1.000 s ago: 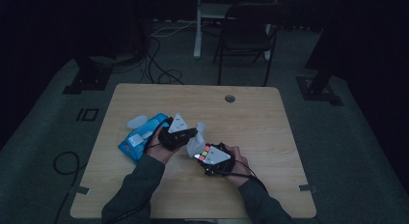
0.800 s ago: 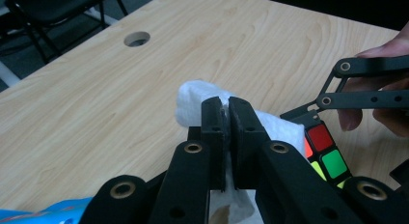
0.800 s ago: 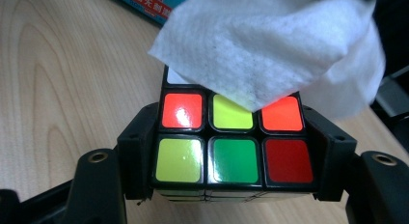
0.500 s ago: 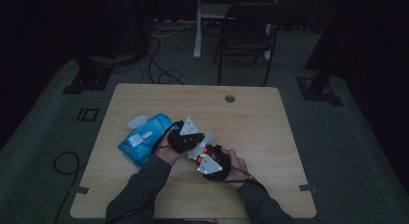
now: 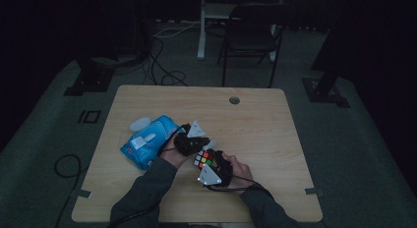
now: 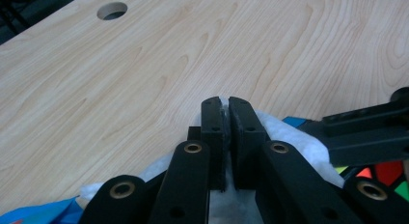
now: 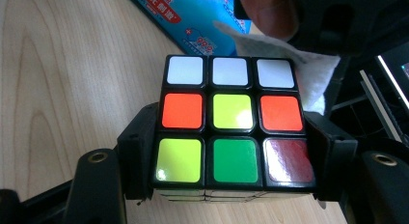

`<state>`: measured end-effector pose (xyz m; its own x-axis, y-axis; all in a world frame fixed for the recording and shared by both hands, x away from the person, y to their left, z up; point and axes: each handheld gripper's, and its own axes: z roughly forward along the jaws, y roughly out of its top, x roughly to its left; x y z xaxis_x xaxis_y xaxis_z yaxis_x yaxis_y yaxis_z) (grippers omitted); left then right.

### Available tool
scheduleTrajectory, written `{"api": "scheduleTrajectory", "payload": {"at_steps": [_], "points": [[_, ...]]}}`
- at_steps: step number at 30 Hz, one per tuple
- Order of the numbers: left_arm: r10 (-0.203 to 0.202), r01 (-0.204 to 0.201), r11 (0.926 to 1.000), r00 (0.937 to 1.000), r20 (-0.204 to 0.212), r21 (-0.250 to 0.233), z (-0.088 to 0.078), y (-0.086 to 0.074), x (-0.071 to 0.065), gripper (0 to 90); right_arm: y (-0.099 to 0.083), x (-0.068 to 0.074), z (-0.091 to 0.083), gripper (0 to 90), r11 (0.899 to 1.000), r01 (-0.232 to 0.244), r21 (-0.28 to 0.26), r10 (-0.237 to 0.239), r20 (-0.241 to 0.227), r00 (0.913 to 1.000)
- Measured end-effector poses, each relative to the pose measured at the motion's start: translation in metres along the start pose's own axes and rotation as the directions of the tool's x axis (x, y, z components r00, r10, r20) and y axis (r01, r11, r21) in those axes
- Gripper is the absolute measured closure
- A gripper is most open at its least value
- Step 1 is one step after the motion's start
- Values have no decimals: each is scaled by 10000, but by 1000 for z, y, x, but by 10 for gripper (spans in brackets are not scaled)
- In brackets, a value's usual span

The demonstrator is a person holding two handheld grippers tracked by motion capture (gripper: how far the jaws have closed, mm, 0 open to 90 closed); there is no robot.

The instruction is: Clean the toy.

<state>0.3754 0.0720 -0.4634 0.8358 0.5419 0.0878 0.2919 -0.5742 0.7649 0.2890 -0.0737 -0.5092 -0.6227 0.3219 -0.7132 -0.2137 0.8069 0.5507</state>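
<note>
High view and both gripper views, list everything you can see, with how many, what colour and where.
Puzzle cube: one, black with white, orange, yellow, green and red stickers, between the right jaws.
White wipe: one, pinched in the left jaws, beside the cube.
Wipes pack: one, blue, on the table's left part.
White lid-like piece: one, just behind the pack.
Table: one, light wood, with a round hole near its far edge.
Chair: one, dark, on the floor beyond the table.
Cables: several, dark, on the floor.
Left hand-held gripper: black, shut on the wipe.
Right hand-held gripper: black, shut on the cube.
</note>
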Motion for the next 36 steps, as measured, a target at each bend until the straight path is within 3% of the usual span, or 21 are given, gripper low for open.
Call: {"api": "scheduleTrajectory", "payload": {"at_steps": [10,14,20,31,36], "points": [[27,-27,10000,9998,190,19,-2,2,-1,867,1,4,0,340,9974,705,117,-708,249,9972],[100,-96,9999,9991,414,-98,-4,5,-4,868,0,4,1,340,9980,616,163,-620,228,9978],[83,-71,9999,9961,874,-132,-5,7,-2,868,0,5,-1,340,9941,1063,223,-1072,426,9933],[-146,124,9997,9938,1102,204,-1,2,6,868,3,10,-1,340,9902,1381,196,-1388,439,9893],[-91,69,9999,9882,1526,152,-1,5,4,869,4,10,-1,340,9898,1415,180,-1421,404,9890]]}}
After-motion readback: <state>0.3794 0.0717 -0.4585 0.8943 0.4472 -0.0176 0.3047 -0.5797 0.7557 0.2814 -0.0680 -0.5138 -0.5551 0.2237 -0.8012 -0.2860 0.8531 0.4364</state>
